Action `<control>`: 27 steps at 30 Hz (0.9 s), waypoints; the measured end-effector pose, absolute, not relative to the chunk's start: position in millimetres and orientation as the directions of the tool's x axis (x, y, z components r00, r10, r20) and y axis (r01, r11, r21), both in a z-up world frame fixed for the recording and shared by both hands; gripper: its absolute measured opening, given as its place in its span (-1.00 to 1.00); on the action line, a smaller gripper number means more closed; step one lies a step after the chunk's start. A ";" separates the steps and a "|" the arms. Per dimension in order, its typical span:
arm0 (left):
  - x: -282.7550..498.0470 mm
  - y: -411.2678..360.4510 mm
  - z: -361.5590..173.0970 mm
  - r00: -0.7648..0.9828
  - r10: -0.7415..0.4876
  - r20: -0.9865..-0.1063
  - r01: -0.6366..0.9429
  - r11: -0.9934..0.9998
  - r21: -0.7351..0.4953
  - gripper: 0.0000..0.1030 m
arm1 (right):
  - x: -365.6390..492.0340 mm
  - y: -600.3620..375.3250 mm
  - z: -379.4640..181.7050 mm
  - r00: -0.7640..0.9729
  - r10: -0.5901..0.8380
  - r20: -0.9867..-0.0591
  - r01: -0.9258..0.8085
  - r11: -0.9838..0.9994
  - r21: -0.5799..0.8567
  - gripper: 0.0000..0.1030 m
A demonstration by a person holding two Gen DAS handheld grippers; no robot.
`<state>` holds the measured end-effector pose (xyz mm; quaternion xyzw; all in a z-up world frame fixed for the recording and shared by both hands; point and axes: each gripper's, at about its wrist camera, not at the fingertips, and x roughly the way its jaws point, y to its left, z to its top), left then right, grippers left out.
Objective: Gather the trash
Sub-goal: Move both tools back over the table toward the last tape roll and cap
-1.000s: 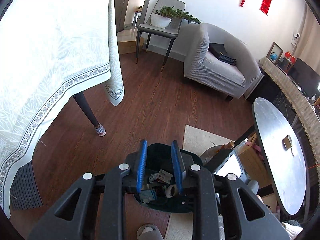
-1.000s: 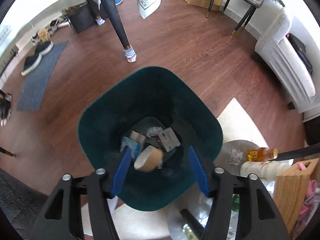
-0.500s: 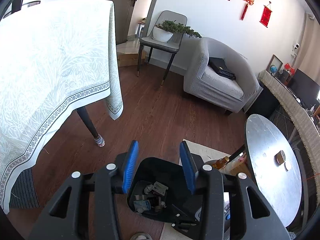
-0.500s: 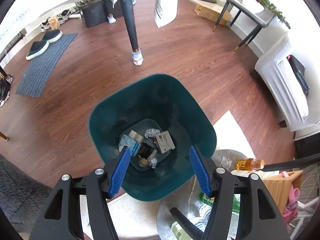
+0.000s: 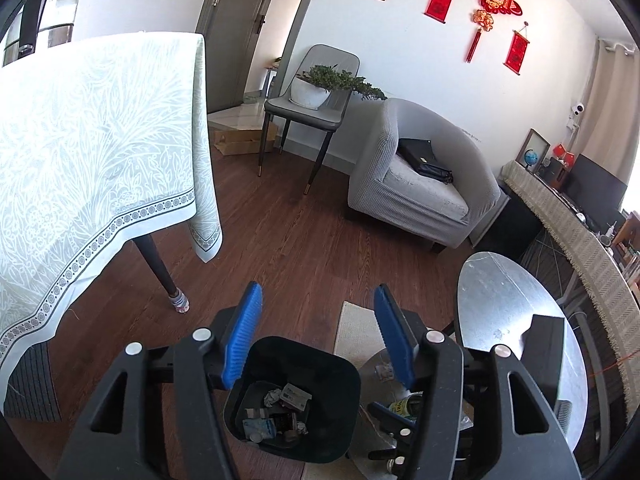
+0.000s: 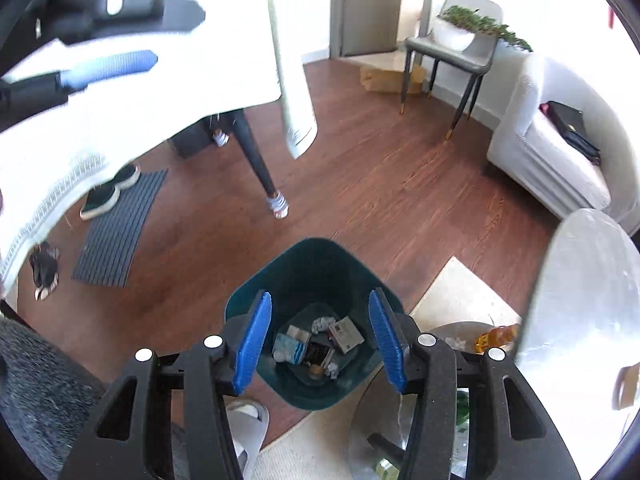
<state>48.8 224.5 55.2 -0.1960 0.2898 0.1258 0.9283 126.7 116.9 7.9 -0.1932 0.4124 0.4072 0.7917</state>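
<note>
A dark teal trash bin (image 6: 320, 256) stands on the wood floor, holding several scraps: crumpled paper (image 6: 323, 323), a small carton (image 6: 346, 334) and a blue packet (image 6: 289, 350). It also shows in the left wrist view (image 5: 340, 392). My right gripper (image 6: 320, 340) is open and empty, well above the bin. My left gripper (image 5: 318, 334) is open and empty, high above the bin's far edge; it also appears blurred at the upper left of the right wrist view (image 6: 108, 66).
A table with a pale patterned cloth (image 5: 80, 152) stands left, its dark leg (image 5: 160, 268) near the bin. A round silver side table (image 5: 520, 328) is right, with bottles (image 6: 496, 334) beneath. A grey armchair (image 5: 420, 188), a chair with a plant (image 5: 316, 92), a beige rug (image 6: 460, 300) and a floor mat (image 6: 116, 228) surround.
Both grippers rose away from the bin, so it looks smaller. The left gripper opened wider. The tape roll seen falling from the right gripper now lies in the bin.
</note>
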 end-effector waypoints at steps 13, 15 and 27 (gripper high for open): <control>78.1 162.6 58.8 0.811 0.057 -0.583 -0.243 0.938 -0.247 0.34 | 164.6 18.1 48.8 0.470 0.479 -0.742 -0.667 0.743 0.057 -0.02; 83.4 149.3 58.5 0.808 0.053 -0.586 -0.225 0.948 -0.225 0.35 | 170.7 0.6 54.7 0.488 0.471 -0.735 -0.644 0.763 0.060 -0.02; 110.5 78.4 51.2 0.796 -0.032 -0.604 -0.091 0.981 -0.171 0.46 | 183.6 -87.7 71.3 0.584 0.414 -0.698 -0.538 0.841 0.048 0.14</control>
